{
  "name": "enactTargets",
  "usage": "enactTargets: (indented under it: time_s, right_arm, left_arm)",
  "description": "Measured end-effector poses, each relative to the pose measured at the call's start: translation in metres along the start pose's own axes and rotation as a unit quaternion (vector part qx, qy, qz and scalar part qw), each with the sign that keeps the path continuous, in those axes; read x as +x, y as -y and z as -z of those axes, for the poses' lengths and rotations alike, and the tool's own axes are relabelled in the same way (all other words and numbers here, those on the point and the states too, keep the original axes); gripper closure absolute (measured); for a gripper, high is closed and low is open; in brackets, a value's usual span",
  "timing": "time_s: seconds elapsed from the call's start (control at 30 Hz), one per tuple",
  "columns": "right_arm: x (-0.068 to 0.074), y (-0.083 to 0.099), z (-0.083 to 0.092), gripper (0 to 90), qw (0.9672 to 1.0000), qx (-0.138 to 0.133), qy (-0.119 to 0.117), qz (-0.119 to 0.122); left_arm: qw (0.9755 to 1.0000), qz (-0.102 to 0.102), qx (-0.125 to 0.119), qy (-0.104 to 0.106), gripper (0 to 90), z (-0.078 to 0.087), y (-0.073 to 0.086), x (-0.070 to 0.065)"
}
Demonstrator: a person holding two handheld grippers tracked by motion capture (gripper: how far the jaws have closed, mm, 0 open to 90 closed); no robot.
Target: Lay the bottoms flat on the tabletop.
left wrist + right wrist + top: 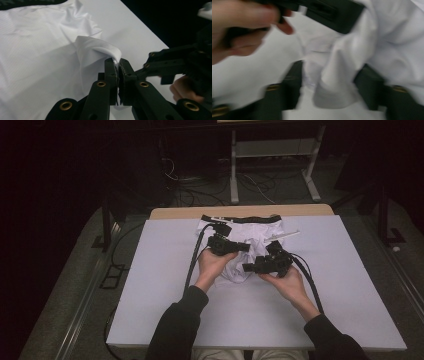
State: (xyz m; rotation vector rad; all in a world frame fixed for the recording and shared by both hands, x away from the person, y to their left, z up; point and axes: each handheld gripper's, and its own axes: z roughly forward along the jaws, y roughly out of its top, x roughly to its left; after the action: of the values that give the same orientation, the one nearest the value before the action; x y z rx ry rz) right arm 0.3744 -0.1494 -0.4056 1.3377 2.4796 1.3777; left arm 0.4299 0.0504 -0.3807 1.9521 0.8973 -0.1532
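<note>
Table [150, 285], left claw [117, 65] pinching cloth [95, 47]

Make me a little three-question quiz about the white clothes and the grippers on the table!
1. True or false: the left gripper is pinching a fold of the white garment.
2. What colour is the garment's waistband?
A) red
B) black
C) yellow
3. What lies between the jaws of the right gripper?

Key:
1. True; its jaws are shut on a fold.
2. B
3. A bunched fold of the same white garment; the jaws stand apart on either side of it, and the picture is too blurred to tell whether they press on it.
</note>
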Motion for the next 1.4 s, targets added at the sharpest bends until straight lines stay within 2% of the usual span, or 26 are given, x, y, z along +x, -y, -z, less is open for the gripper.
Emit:
enactTargets:
  time_s: [0.03,0.07,0.1,0.2,0.27,0.43,0.6,0.73,0.8,0.9,1.03,1.17,1.27,1.4]
  right_arm:
    - [-0.002,0.000,0.000,60.1,0.9999,0.004,0.015,-0.008]
    - [-0.006,0.001,0.002,74.9,0.9996,0.009,0.018,-0.017]
    - [-0.010,0.002,0.005,84.4,0.9995,0.012,0.014,-0.025]
    - [-0.022,0.006,0.023,85.3,0.9986,0.013,-0.001,-0.051]
    - [-0.028,0.012,0.040,85.4,0.9977,0.014,-0.009,-0.066]
    - [-0.040,0.035,0.078,85.2,0.9942,0.012,-0.035,-0.101]
    - [-0.043,0.055,0.099,85.2,0.9933,0.022,-0.038,-0.107]
    - [-0.044,0.058,0.104,85.0,0.9924,0.016,-0.042,-0.115]
    - [-0.042,0.053,0.103,85.0,0.9922,0.015,-0.045,-0.115]
    - [-0.033,0.041,0.099,85.0,0.9936,0.021,-0.047,-0.101]
    - [-0.017,0.022,0.084,84.9,0.9938,0.040,-0.057,-0.087]
    - [0.002,0.006,0.051,84.8,0.9938,0.075,-0.055,-0.062]
    - [0.013,0.000,0.022,84.8,0.9917,0.090,-0.071,-0.059]
    - [0.025,0.000,-0.016,84.7,0.9891,0.104,-0.086,-0.058]
  left_arm:
    - [1.0000,-0.004,0.002,0.002,86.0,-0.001,-0.001,-0.002]
    - [1.0000,-0.006,0.002,0.003,85.9,-0.002,-0.002,-0.005]
    - [0.9999,-0.008,0.002,0.009,85.4,-0.002,-0.003,-0.007]
    - [0.9995,-0.012,-0.003,0.029,71.4,0.002,-0.003,-0.013]
    - [0.9995,-0.025,-0.005,0.021,65.8,0.006,0.000,-0.018]
    - [0.9984,-0.051,-0.003,0.026,57.2,0.016,0.018,-0.032]
    - [0.9969,-0.073,0.013,0.029,52.5,0.019,0.042,-0.043]
    - [0.9963,-0.077,0.023,0.031,49.0,0.015,0.059,-0.048]
    - [0.9959,-0.081,0.024,0.031,48.1,0.014,0.066,-0.050]
    - [0.9951,-0.093,0.026,0.022,46.8,0.013,0.072,-0.053]
    - [0.9943,-0.104,0.019,0.014,44.3,0.019,0.076,-0.054]
    - [0.9954,-0.095,0.012,0.002,43.4,0.032,0.081,-0.047]
    - [0.9963,-0.084,0.002,-0.016,43.0,0.046,0.084,-0.038]
    - [0.9971,-0.064,-0.026,-0.032,43.1,0.068,0.085,-0.024]
